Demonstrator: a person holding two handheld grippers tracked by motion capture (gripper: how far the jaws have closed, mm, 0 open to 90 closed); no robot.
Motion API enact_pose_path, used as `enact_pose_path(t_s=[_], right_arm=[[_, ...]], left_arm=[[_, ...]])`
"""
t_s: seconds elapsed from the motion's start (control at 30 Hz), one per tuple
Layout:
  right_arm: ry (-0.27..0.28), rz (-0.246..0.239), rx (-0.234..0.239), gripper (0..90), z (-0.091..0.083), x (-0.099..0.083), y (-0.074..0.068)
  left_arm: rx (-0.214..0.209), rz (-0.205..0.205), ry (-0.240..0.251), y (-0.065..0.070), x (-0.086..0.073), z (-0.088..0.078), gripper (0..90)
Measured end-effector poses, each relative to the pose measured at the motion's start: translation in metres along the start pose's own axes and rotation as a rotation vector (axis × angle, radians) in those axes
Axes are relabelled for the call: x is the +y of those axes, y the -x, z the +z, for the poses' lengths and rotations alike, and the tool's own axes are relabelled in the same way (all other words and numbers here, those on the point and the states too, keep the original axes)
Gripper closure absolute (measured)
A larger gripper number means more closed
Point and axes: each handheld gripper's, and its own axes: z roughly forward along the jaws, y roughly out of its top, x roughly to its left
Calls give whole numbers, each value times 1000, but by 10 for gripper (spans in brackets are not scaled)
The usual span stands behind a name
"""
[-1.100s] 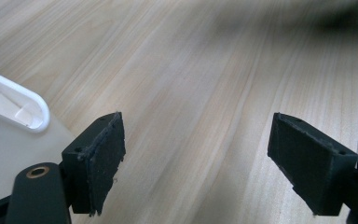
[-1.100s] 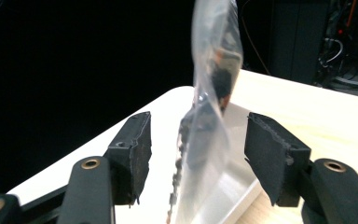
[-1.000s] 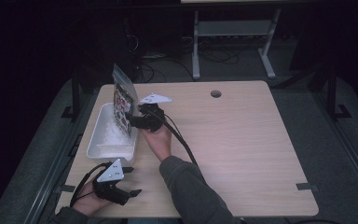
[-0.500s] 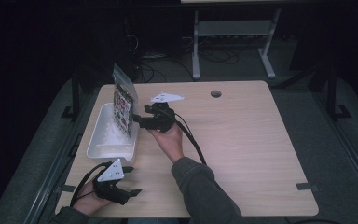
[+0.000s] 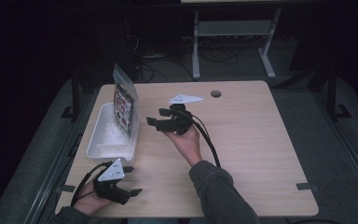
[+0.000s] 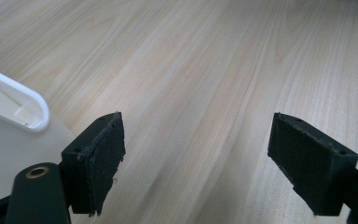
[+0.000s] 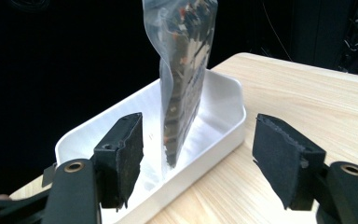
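A clear bag point(image 5: 123, 105) with dark printed contents stands upright on its edge in a white tray point(image 5: 103, 148) at the table's left side. My right gripper point(image 5: 153, 122) hovers to the right of the tray, pointing at the bag and apart from it. Its jaws have just been opening and nothing is between them. In the right gripper view the bag point(image 7: 184, 79) stands in the tray point(image 7: 223, 126) ahead of the open right gripper point(image 7: 198, 123). My left gripper point(image 5: 129, 181) rests open near the front left edge. In the left gripper view the left gripper point(image 6: 196, 135) is over bare wood beside the tray's rim point(image 6: 32, 100).
A round cable hole point(image 5: 216, 93) lies at the back of the wooden table point(image 5: 261, 140). A black cable point(image 5: 209, 144) trails from the right gripper along the forearm. A metal frame point(image 5: 233, 32) and loose wires stand on the floor behind the table.
The right gripper has drawn back to the right, away from the bag, and its jaws have spread wider. The bag stays standing in the tray. The left gripper has not moved.
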Motion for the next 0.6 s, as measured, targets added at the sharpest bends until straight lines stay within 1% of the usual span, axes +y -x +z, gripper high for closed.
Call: enact_pose_path(t_s=[0.43, 0.6], right_arm=[[-21, -1, 2, 302, -36, -11, 10], [-24, 9, 2, 294, -52, -18, 16]], left_arm=[[-3, 1, -4, 0, 0, 1, 181], [-3, -5, -3, 0, 0, 1, 181]])
